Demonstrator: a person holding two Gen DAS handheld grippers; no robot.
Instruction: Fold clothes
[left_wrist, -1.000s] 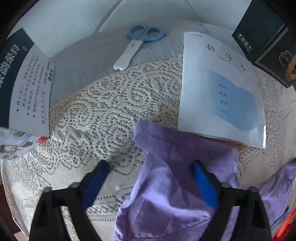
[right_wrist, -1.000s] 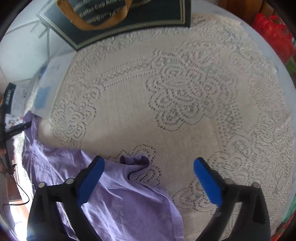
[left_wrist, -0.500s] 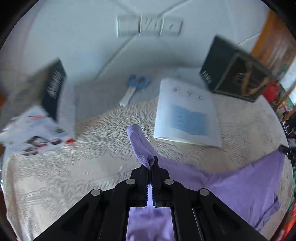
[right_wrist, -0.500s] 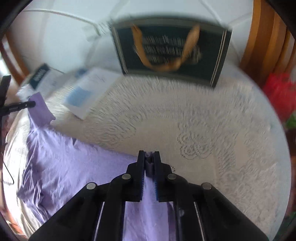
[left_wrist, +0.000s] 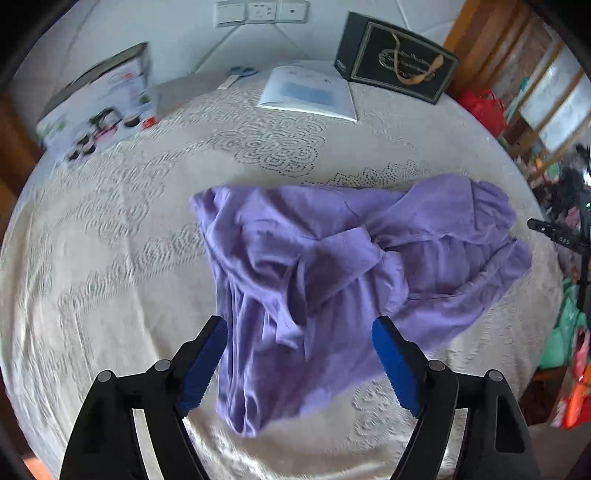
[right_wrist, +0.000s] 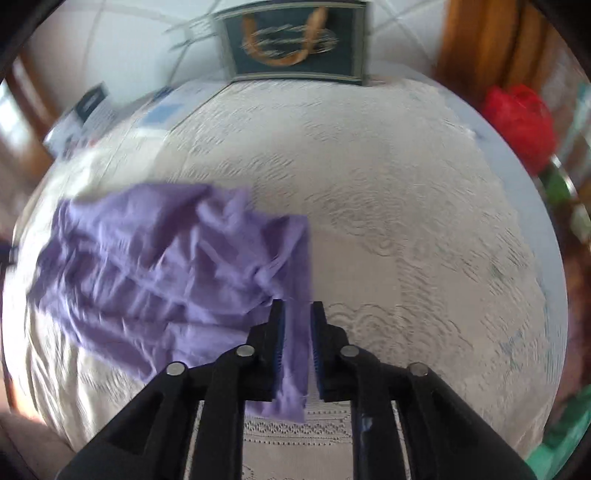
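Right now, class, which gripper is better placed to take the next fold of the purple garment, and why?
Probably the left gripper: its opening jaws straddle the crumpled purple garment. The right gripper, only starting to open, has the garment's edge between its jaws.

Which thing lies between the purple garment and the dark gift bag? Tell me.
Only bare lace tablecloth lies between the purple garment and the dark gift bag, in the right wrist view.

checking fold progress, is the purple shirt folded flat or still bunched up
Bunched up. The purple shirt lies in a wrinkled heap on the lace tablecloth, layers flopped over each other with no clean edges.
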